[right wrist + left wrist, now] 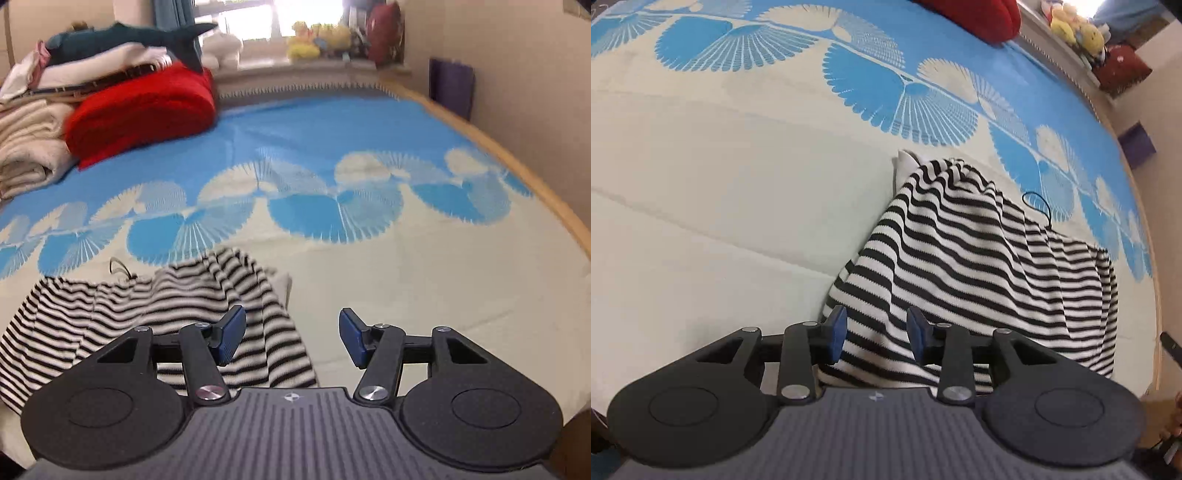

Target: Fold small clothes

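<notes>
Jaws of the left gripper are seen partly open above the near edge of the striped garment; cloth shows in the gap, but the blue pads are not pressing on it, so nothing is held. Jaws of the right gripper are spread wider, and only bare bed cover shows between them, the garment's edge passing under the left-hand pad alone. No grip is made by either.

The garment is laid on the cream part of the cover, bunched and rucked, apparently folded over itself, with a ridge of gathered cloth at its far end. A white corner pokes out beside that ridge; whether it is lining or a separate piece cannot be told. A thin black loop, perhaps a drawstring, lies just beyond the garment's far edge.

Farther from the garment, the blue fan pattern begins; well beyond it a red blanket and a pile of folded cloth are stacked, with soft toys on the sill behind.

Risks, as judged: if only the top layer is pinched, the fold could be dragged open. The loose loop could be snagged by a pad. The rucked ridge, if not smoothed, could be pressed into a crooked fold.
</notes>
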`<state>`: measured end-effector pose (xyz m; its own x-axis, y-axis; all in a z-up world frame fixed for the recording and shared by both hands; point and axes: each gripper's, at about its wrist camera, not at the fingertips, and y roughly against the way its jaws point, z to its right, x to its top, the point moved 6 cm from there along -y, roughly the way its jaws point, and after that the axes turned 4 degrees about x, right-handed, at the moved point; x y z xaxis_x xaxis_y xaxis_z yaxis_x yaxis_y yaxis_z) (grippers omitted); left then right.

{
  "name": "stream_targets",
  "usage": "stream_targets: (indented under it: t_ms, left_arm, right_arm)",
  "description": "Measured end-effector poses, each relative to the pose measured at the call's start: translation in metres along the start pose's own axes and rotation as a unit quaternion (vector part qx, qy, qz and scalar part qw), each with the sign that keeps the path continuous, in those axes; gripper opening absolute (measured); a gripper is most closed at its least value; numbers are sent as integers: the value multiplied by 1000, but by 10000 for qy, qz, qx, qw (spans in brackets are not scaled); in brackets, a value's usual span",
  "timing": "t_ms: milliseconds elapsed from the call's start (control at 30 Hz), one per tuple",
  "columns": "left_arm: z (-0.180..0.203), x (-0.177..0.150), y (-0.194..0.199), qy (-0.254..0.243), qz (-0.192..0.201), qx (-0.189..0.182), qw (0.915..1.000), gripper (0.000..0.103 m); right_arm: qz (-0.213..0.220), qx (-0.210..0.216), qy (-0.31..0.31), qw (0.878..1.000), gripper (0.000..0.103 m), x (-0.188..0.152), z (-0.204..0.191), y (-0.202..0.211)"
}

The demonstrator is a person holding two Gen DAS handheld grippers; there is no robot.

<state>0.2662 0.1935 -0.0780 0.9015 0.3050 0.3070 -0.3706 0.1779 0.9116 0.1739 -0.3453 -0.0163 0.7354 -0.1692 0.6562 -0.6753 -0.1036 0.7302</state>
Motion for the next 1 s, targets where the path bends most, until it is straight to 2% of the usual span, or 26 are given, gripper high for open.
stream_targets:
  t_ms: [133, 267, 500, 867, 933, 967, 1000]
  left_arm:
    - [-4, -4, -23, -33, -131, 69, 9999, 45]
    - [-14, -3, -43, 71, -172, 203, 9996, 60]
    - [-13, 5, -65, 244, -363, 29, 9990, 64]
    - [17, 12, -96, -286, -546, -8, 9981, 64]
    - [24, 11, -97, -459, -497, 24, 9977, 63]
    - [27, 10, -97, -554, -468, 46, 9974, 57]
    - [31, 9, -97, -652, -451, 32, 9968, 41]
  right_arm:
    - [-202, -87, 41, 9997, 59, -7, 2, -10]
    - [-298, -112, 50, 9995, 59, -9, 5, -15]
    - [-313, -151, 42, 9994, 59, -7, 14, -19]
    - [-370, -231, 139, 9989, 59, -9, 18, -24]
    - [-374, -257, 146, 9989, 59, -9, 18, -25]
    - [-372, -274, 141, 9988, 59, -9, 19, -25]
    - [-377, -288, 135, 9988, 59, -9, 19, -25]
